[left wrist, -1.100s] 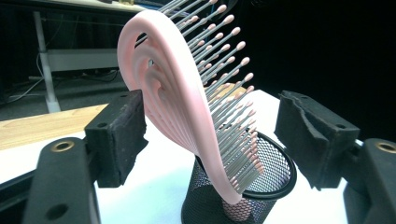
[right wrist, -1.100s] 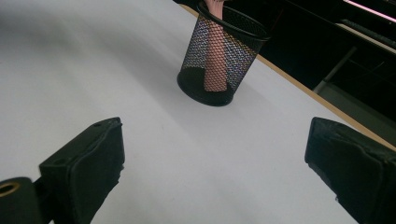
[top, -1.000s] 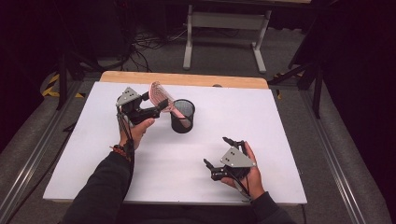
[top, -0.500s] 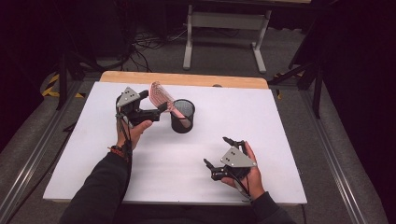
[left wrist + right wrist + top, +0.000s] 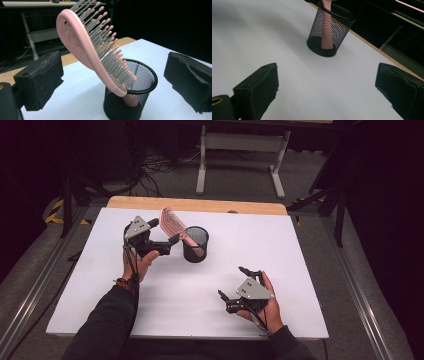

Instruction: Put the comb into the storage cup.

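A pink hairbrush (image 5: 85,45) stands handle-down in a black mesh cup (image 5: 146,82), its head leaning out to the left over the rim. My left gripper (image 5: 115,72) has just been opening. Its jaws now stand wide on either side of the brush head and do not press on it. From above, the left gripper (image 5: 164,231) sits just left of the cup (image 5: 196,247) and the brush (image 5: 172,219). My right gripper (image 5: 233,283) rests open and empty at the near right, facing the cup (image 5: 329,27) with the pink handle (image 5: 326,30) inside.
The white table top (image 5: 300,250) has a wooden strip (image 5: 200,204) along its far edge. Beyond it are a metal stand (image 5: 240,142), cables on the floor and dark surroundings.
The left gripper's jaws have spread off the brush head, which now leans on its own in the cup. The right hand has stayed put.
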### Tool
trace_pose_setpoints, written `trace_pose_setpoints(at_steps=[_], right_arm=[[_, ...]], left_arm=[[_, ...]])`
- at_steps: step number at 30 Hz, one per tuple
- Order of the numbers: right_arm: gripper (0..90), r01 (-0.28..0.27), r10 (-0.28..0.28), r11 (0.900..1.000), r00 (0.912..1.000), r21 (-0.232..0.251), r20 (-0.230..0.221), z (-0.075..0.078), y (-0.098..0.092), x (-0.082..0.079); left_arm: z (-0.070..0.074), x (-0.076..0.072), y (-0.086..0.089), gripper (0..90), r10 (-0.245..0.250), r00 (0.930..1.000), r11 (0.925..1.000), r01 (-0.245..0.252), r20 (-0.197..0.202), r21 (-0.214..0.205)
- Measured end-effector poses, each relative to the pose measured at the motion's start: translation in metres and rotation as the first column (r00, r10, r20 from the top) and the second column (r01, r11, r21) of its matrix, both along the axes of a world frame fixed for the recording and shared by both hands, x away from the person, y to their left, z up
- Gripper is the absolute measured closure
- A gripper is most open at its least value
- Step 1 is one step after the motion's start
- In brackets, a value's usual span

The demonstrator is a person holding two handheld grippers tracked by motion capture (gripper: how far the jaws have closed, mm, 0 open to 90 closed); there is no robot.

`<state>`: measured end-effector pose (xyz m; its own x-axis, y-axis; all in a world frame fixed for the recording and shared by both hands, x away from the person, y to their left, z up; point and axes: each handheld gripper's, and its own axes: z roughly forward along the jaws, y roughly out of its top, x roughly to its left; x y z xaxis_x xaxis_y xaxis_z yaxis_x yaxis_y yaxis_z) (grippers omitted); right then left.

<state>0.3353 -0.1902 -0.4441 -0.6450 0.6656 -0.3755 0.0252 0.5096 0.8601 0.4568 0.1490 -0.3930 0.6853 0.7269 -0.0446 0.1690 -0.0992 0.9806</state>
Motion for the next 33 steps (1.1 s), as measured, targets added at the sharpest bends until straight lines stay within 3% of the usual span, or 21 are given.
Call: trace_pose_setpoints(at_steps=[6,13,24,33], right_arm=[[5.5,0.0,0.0,1.0,1.0,-0.001,0.0,0.0,0.0,0.0],[5.5,0.001,-0.001,1.0,1.0,0.001,0.001,0.0,0.0,0.0],[5.5,0.002,-0.002,1.0,1.0,0.001,0.002,0.0,0.0,0.0],[5.4,0.003,-0.003,1.0,1.0,0.001,0.004,0.0,0.0,0.0]], left_arm=[[0.002,-0.006,-0.002,3.9,-0.009,0.9997,0.9993,0.008,0.024,0.038],[0.005,-0.011,-0.001,4.3,-0.027,0.9988,0.9986,0.025,0.04,0.046],[0.0,-0.021,-0.001,4.7,-0.045,0.9978,0.9974,0.042,0.049,0.059],[-0.006,-0.035,-0.001,4.8,-0.077,0.9948,0.9929,0.07,0.067,0.096]])
